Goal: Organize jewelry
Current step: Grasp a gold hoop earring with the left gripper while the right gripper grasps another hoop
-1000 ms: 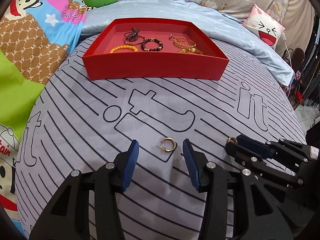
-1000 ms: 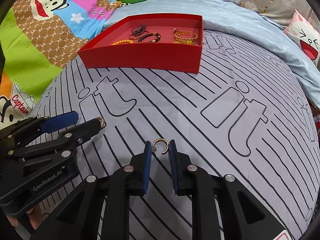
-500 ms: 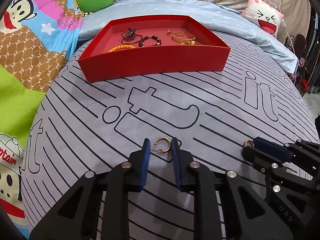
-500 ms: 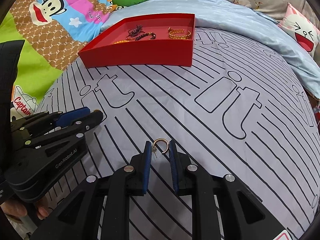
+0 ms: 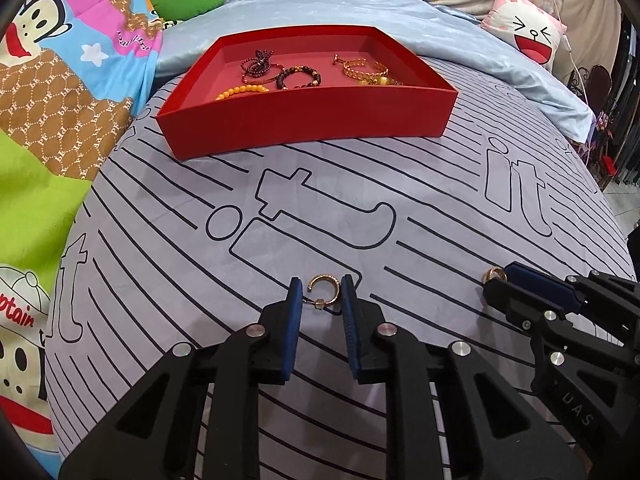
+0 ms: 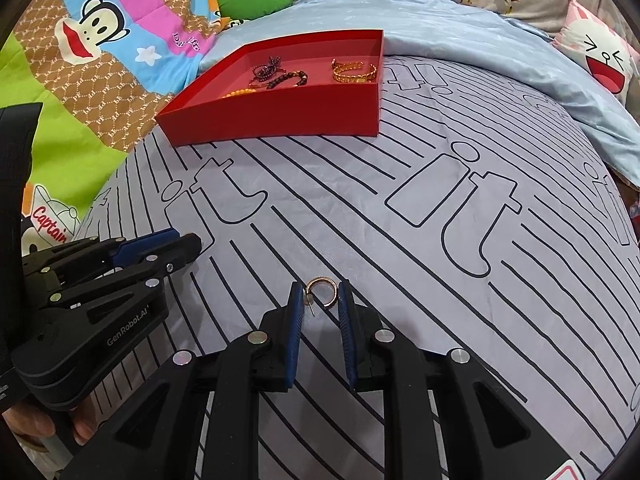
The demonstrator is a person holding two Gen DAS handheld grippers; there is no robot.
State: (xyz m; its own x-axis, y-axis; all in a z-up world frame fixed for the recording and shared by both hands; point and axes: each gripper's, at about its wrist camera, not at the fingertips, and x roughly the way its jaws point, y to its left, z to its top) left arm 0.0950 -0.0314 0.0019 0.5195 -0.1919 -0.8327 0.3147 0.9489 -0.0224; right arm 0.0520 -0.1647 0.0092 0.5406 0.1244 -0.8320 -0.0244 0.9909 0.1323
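Observation:
In the left wrist view my left gripper [image 5: 321,282] is shut on a small gold hoop earring [image 5: 325,278], its blue pads at either side of the hoop, just over the striped grey sheet [image 5: 360,184]. My right gripper [image 6: 320,285] is shut on a second gold hoop earring [image 6: 322,280]. That gripper [image 5: 496,284] also shows at the right of the left wrist view, with its earring [image 5: 493,274] at the tip. My left gripper [image 6: 192,242] lies at the left of the right wrist view. A red tray [image 5: 304,124] [image 6: 280,114] stands farther back.
The tray holds a gold chain bracelet [image 5: 360,68], a dark bead bracelet [image 5: 298,78], an orange bead bracelet [image 5: 240,90] and a dark twisted piece [image 5: 258,62]. A cartoon quilt [image 5: 60,80] lies left, a pale blue cover [image 5: 480,60] behind, a pink pillow [image 5: 528,36] far right.
My left gripper's jaws have closed from wide apart onto the gold hoop earring. The right gripper has stayed shut on its earring.

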